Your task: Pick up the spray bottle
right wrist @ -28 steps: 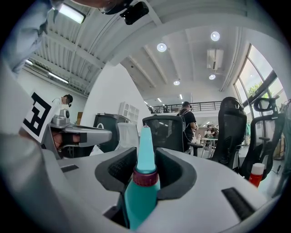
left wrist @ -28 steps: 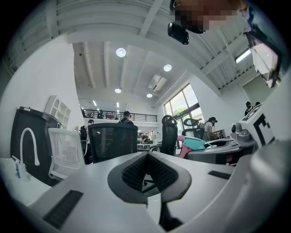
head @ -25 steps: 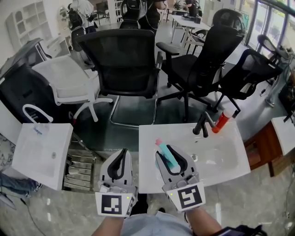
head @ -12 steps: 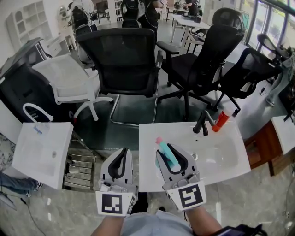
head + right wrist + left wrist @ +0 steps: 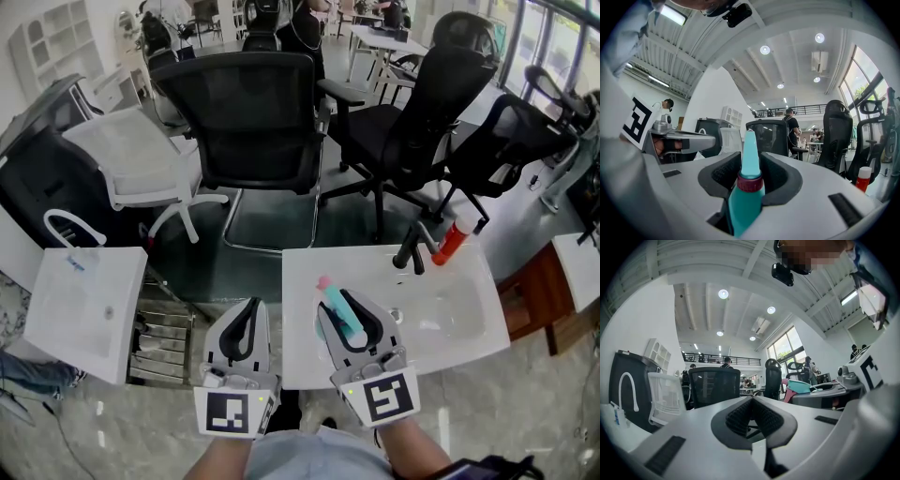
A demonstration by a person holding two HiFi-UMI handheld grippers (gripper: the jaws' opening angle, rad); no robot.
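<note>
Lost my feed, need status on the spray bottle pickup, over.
Left gripper shut, empty. Right gripper shut on spray bottle, above sink. Faucet well apart.

- An open office: black swivel chairs [image 5: 246, 112] fill the upper centre.
- Desks [image 5: 382, 44] at the top edge, tall windows [image 5: 555, 42] upper right.
- White basins [image 5: 305, 281] along the bottom.

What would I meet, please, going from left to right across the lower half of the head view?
First the small basin → left gripper → spray bottle, held in the right gripper → black faucet → red bottle.
</note>
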